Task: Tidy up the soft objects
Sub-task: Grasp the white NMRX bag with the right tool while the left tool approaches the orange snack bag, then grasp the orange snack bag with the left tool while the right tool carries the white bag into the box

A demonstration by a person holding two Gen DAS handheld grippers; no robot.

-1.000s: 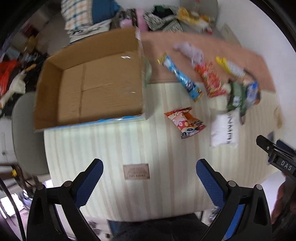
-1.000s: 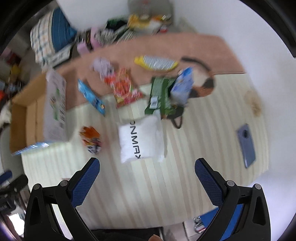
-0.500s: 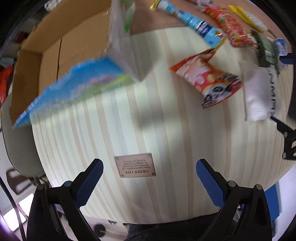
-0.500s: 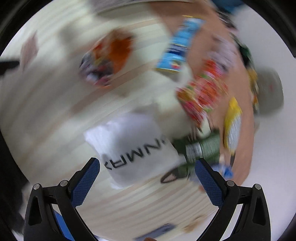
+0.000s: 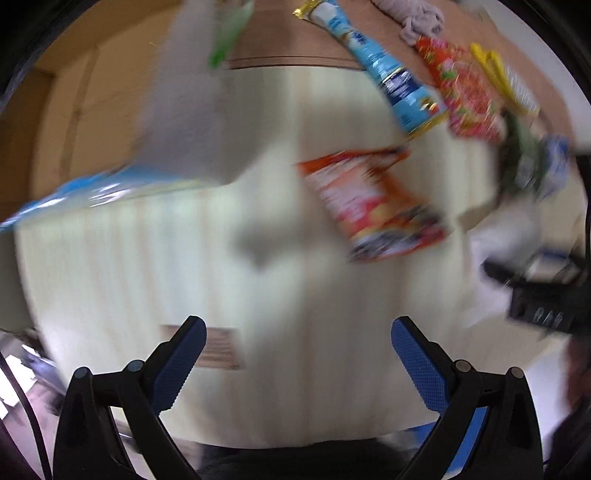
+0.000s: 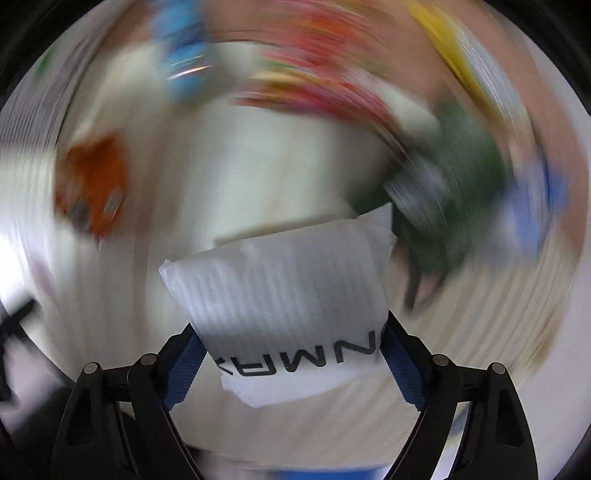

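My right gripper [image 6: 290,328] points down at the striped table, and the white packet with black lettering [image 6: 280,280] fills the gap between its jaws. The jaws are closing, and both blue pads touch the packet's side edges. My left gripper [image 5: 298,325] hangs over bare tabletop [image 5: 295,387] with nothing between its fingers; its jaws stand wide and are closing slightly. An orange snack bag [image 5: 373,203] lies ahead of it to the right. At the right edge of the left wrist view I see the white packet [image 5: 506,236] under the black body of the other gripper.
An open cardboard box [image 5: 74,122] stands at the upper left. A blue snack stick [image 5: 384,77], a red bag [image 5: 465,92], a yellow pack [image 5: 498,77], a green bag [image 5: 521,158] and a grey cloth [image 5: 421,22] lie at the back right, on or near a pink mat [image 5: 295,37]. Both views are blurred.
Both grippers have dropped toward the table. The right one came down over the white packet, which now sits between its jaws. The left one now looks at bare tabletop from closer.
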